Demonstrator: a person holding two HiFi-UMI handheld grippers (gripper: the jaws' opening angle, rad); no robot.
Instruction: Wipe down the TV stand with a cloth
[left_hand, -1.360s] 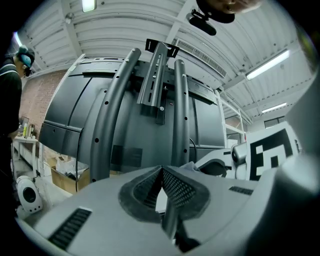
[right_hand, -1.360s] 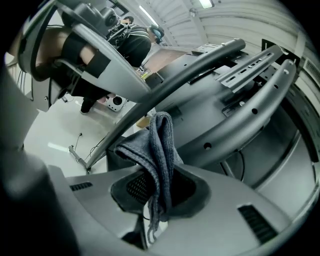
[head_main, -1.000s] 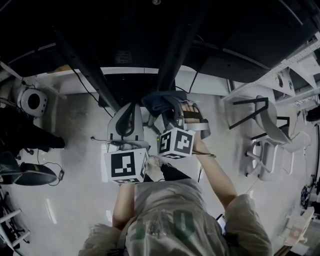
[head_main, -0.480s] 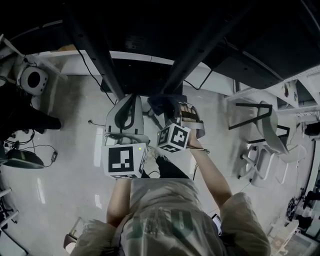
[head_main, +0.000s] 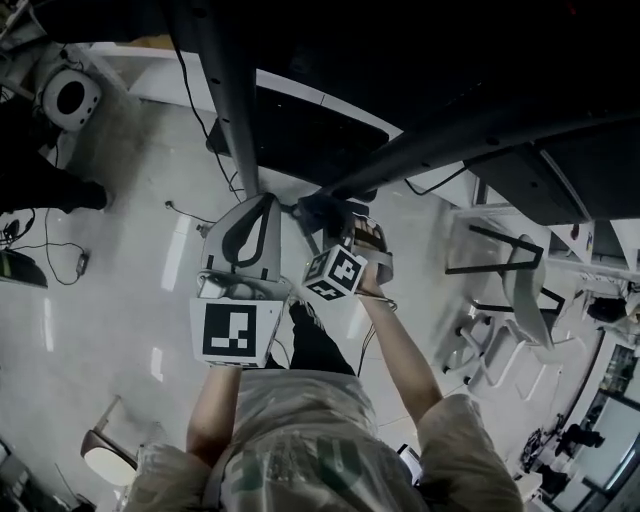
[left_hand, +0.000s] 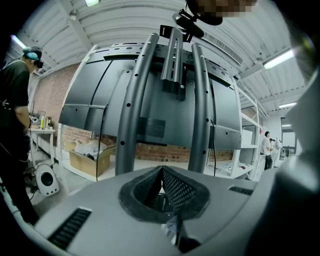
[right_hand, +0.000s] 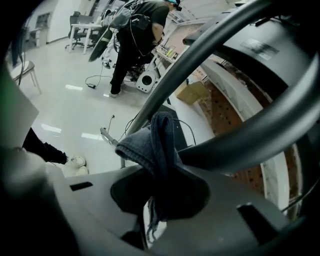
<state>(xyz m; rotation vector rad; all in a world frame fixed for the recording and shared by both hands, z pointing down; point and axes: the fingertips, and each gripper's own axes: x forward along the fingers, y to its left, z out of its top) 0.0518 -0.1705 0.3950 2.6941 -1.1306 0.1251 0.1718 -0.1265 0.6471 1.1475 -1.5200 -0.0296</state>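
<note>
Cloth (right_hand: 150, 142) tail hidden inside right tongs (right_hand: 162, 192).

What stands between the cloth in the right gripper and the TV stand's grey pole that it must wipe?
Nothing visible does. The right gripper is shut on the dark blue cloth, which sits right at the TV stand's grey pole and seems to touch it.

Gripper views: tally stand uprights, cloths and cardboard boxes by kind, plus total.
Stand uprights: 2
Cloth: 1
Cardboard box: 1
Total: 4
</note>
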